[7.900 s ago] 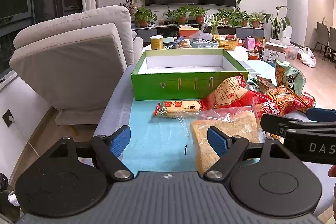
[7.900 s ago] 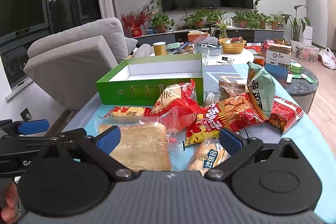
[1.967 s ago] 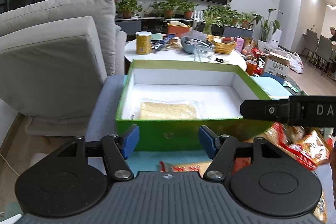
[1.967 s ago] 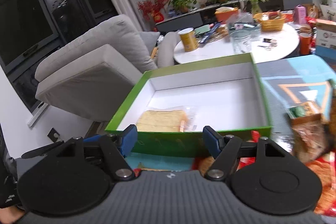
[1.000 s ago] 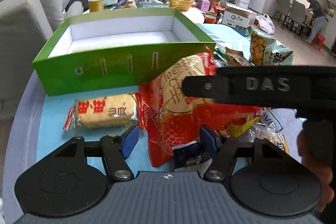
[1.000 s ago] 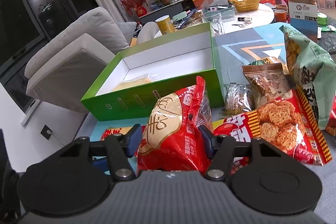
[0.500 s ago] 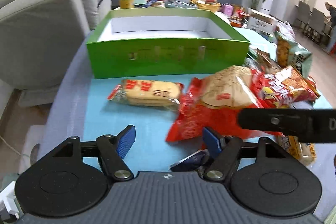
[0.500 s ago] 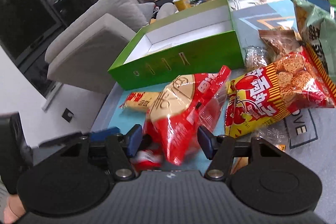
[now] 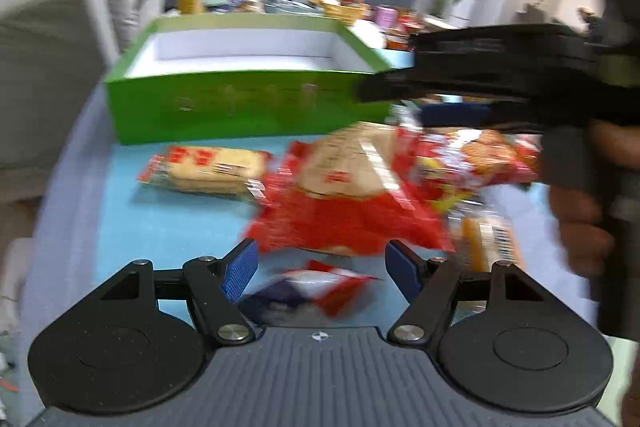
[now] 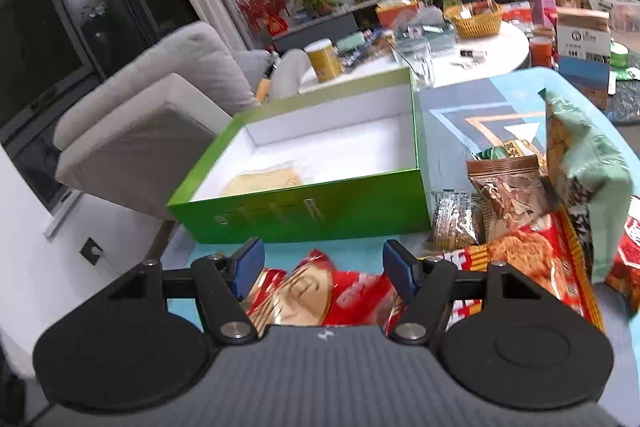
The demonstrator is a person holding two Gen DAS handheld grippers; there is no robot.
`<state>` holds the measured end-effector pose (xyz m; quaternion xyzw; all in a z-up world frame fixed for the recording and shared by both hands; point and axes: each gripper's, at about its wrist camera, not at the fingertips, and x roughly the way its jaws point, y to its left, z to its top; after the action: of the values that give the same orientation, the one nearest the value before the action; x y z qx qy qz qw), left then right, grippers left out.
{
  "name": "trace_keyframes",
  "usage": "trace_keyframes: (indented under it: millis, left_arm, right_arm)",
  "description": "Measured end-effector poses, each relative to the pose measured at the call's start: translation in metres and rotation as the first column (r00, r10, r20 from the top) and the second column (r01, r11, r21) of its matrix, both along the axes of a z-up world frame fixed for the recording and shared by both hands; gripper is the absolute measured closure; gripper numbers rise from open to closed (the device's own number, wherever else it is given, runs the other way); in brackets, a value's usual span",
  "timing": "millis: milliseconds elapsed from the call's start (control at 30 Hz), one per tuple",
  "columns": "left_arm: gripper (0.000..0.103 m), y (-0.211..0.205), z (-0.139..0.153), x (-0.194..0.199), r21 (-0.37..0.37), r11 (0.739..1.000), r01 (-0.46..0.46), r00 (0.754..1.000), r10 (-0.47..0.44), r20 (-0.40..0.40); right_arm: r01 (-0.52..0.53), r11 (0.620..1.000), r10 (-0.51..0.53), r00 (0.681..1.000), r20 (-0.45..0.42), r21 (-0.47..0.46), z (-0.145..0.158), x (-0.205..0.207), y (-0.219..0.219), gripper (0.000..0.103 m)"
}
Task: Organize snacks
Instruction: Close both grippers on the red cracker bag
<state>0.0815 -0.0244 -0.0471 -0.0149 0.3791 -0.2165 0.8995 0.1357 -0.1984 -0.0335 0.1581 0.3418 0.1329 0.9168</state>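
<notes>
Left wrist view, gripper: the left gripper (image 9: 322,265) stands wide, pads touching nothing; a small blue-red packet (image 9: 308,291) lies blurred on the cloth between and just below them
Left wrist view, box: the green box (image 9: 248,103) sits far, its white inside seen too shallowly to show any contents
Left wrist view, snacks: a cracker pack (image 9: 208,169) lies alone near the box's front wall; a red bag (image 9: 348,199) lies right of it, more red packs beyond, blurred
Left wrist view only: the right gripper's black body (image 9: 492,67) crossing from the right, with the hand (image 9: 580,211) on its grip

Right wrist view, gripper: the right gripper (image 10: 320,265) is part open; the red bag (image 10: 320,297) lies under and between its fingers, and whether the pads press it I cannot tell
Right wrist view only: one clear bread pack (image 10: 264,183) inside the box (image 10: 320,211), at its near-left corner
Right wrist view, count right of box: one dark bar pack (image 10: 456,219), one brown bag (image 10: 508,195), one green bag (image 10: 584,179) standing, one red noodle pack (image 10: 532,259)
Right wrist view, far: one yellow can (image 10: 324,61), one basket (image 10: 474,17) on a white table (image 10: 508,55)
</notes>
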Motion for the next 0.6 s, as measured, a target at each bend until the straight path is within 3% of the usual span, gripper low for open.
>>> trace_keyframes:
  millis: [133,233,500,600]
  left_arm:
    - [0.036,-0.01,-0.002,-0.001,0.002,0.999,0.041,0.999,-0.041,-0.002]
    - [0.036,-0.011,-0.008,0.005,0.025,0.999,0.027,0.999,-0.027,-0.019]
    - [0.036,0.015,-0.017,0.024,0.056,0.989,-0.138,0.989,0.14,-0.036]
    - [0.036,0.025,-0.015,0.027,0.049,0.98,-0.191,0.981,0.192,-0.029]
  right_arm:
    - [-0.042,0.999,0.043,0.999,-0.018,0.016,-0.007,-0.003,0.004,0.056]
    - [-0.047,0.998,0.047,0.999,-0.003,-0.043,-0.007,-0.013,0.011,0.056]
    - [-0.082,0.996,0.081,0.997,-0.017,-0.045,-0.005,-0.033,0.015,0.055]
    - [-0.15,0.988,0.15,0.988,-0.027,-0.034,-0.005,-0.045,0.023,0.055]
